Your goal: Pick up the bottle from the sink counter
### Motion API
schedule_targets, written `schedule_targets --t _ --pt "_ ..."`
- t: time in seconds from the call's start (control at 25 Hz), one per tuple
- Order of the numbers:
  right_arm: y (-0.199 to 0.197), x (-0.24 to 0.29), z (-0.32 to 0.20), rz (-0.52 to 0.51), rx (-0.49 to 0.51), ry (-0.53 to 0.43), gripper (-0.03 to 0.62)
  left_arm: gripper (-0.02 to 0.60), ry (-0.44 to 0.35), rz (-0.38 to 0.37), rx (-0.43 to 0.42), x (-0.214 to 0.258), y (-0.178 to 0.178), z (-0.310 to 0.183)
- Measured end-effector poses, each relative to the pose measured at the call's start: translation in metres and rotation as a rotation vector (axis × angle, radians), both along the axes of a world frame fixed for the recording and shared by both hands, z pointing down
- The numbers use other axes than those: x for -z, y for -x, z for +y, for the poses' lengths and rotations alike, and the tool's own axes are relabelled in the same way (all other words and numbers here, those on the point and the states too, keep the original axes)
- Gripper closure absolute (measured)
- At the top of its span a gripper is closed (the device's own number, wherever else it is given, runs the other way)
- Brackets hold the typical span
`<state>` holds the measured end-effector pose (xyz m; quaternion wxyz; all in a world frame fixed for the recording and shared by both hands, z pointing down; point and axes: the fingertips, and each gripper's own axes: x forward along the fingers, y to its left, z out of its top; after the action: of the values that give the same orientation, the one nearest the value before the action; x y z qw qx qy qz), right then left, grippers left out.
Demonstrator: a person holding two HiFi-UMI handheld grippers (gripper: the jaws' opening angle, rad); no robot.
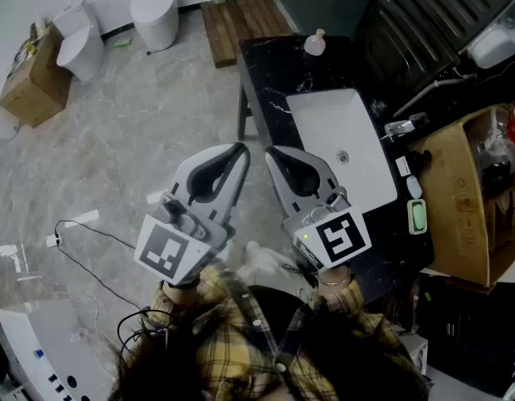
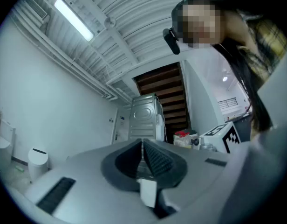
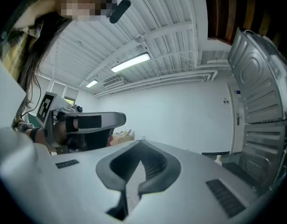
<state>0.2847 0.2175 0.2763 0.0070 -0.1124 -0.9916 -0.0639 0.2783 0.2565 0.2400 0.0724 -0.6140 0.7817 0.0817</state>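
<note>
Marble floor (image 1: 140,124); black counter (image 1: 270,65), white sink (image 1: 324,132), bottle (image 1: 314,43) at far end.

Head view looks steeply down, close over the left gripper (image 1: 239,150), right gripper (image 1: 272,152) and sink counter (image 1: 266,73); the 2 gripper views tilt upward, each catching the other gripper.

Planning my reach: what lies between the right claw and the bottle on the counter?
In the head view, only bare black counter and a corner of the white sink basin lie between the right claw and the bottle.
</note>
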Motion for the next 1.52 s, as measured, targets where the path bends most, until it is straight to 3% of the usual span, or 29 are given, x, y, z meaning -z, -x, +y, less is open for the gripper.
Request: schedule_targets --t 1.0,1.24,1.52 --pt "0.029 -0.016 0.024 -0.004 -0.136 0.014 0.577 0.555 0.002 0.028 0.024 -0.026 0.055 0.078" --pt "0.06 -0.027 0.01 0.01 -0.134 0.021 0.577 0.555 0.014 0.041 0.037 -0.037 0.091 0.066" --pt "0.129 -0.034 -0.022 0.018 -0.121 0.032 0.578 0.555 0.023 0.035 0.034 -0.036 0.156 0.028"
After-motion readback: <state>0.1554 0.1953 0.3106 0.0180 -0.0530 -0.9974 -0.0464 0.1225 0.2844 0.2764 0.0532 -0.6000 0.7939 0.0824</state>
